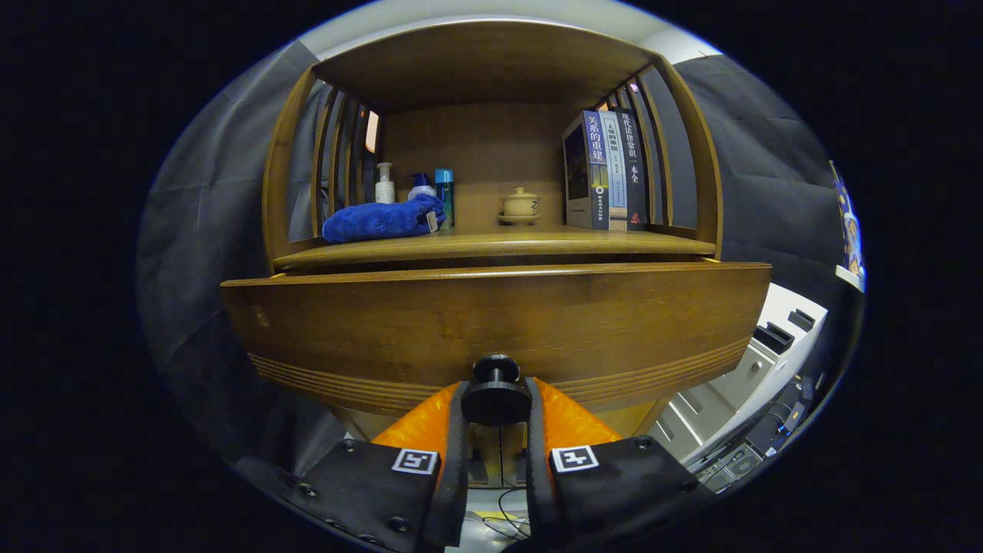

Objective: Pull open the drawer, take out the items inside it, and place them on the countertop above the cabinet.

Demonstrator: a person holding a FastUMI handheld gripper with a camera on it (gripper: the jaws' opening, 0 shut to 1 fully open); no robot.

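The wooden drawer front (491, 322) stands out a little from the cabinet, just ahead of me. Its round dark knob (496, 395) sits between my two fingers, and my gripper (496, 407) is shut on it. Above the drawer runs the countertop (537, 244), a wooden shelf under an arched hood. The inside of the drawer is hidden behind its front panel.
On the countertop lie a folded blue towel (380, 219) at the left, three bottles (418, 188) behind it, a small lidded teacup (520, 203) in the middle and upright books (610, 170) at the right. A white cabinet (760, 361) stands low to the right.
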